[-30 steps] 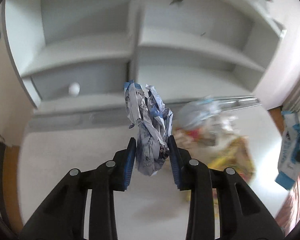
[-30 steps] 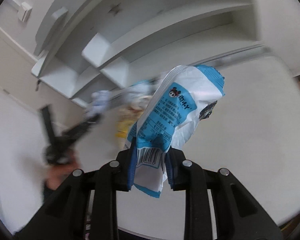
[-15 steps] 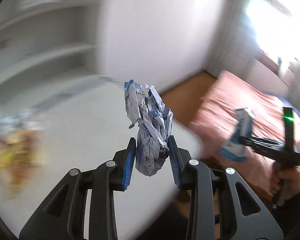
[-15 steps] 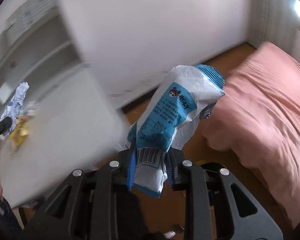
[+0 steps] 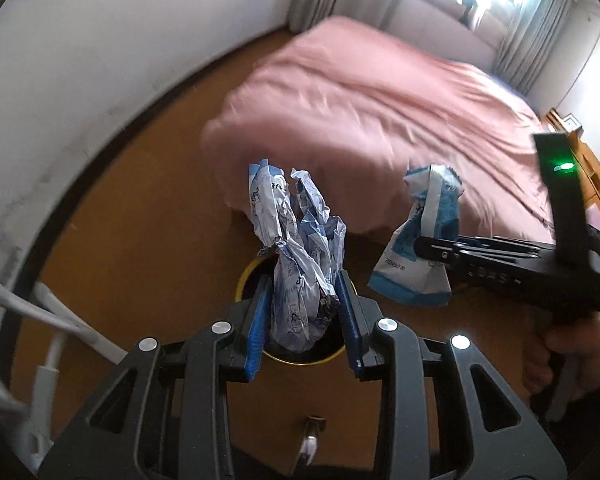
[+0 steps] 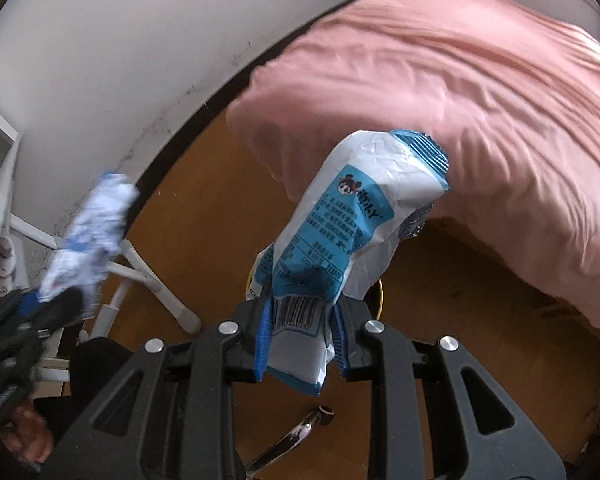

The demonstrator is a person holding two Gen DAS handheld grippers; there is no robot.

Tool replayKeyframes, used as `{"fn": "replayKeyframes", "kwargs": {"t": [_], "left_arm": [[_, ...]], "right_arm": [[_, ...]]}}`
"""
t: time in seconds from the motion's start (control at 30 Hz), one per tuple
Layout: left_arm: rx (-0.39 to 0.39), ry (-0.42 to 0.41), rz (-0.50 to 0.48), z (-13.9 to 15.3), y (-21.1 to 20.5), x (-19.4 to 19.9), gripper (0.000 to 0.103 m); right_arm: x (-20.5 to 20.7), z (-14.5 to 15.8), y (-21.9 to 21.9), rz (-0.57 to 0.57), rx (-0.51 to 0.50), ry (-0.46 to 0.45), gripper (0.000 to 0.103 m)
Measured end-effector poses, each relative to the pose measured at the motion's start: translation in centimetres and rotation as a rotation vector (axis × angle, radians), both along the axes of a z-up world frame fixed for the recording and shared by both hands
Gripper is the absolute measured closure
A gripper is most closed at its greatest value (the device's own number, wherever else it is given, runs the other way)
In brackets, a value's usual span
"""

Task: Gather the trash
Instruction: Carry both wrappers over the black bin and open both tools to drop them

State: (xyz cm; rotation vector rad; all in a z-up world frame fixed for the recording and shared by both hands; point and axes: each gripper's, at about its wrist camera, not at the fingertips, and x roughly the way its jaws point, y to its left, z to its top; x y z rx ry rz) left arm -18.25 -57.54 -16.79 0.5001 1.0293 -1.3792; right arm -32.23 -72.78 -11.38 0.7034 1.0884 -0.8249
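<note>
Holding two wrappers, crumpled wrapper (image 5: pixel 300 264) in left gripper (image 5: pixel 304 320), blue-white packet (image 6: pixel 340 248) in right gripper (image 6: pixel 300 328)

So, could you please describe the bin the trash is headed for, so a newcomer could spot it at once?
Start at the pink bed and look down to the brown floor by its near corner. There sits the bin, directly below the left gripper and its crumpled wrapper. Its round yellow rim and dark inside set it apart.
</note>
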Motion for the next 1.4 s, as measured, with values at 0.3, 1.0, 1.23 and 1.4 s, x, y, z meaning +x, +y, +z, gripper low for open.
{"fn": "replayKeyframes", "kwargs": {"t": [0.3,1.0,1.23,1.4], "left_arm": [[0.126,0.000,-0.065,-7.4,-3.1,-2.2,0.071],[0.071,-0.004,-0.042,-6.0,-1.9,-1.8,0.030],[0.041,-0.020,0.016,-4.3,-0.6,0.2,0.020],[0.015,-0.009,0.062,-2.6,0.6,1.8,0.019]], "right_arm": [[-0.2,-4.2,-1.0,-0.009,0.062,0.014,0.077],[-0.5,-4.0,-1.7,-0.032,0.057,0.006,0.077],[0.3,-4.0,-1.6,-0.030,0.032,0.006,0.040],[0.8,-3.1,-1.3,-0.019,0.022,-0.005,0.040]]}}
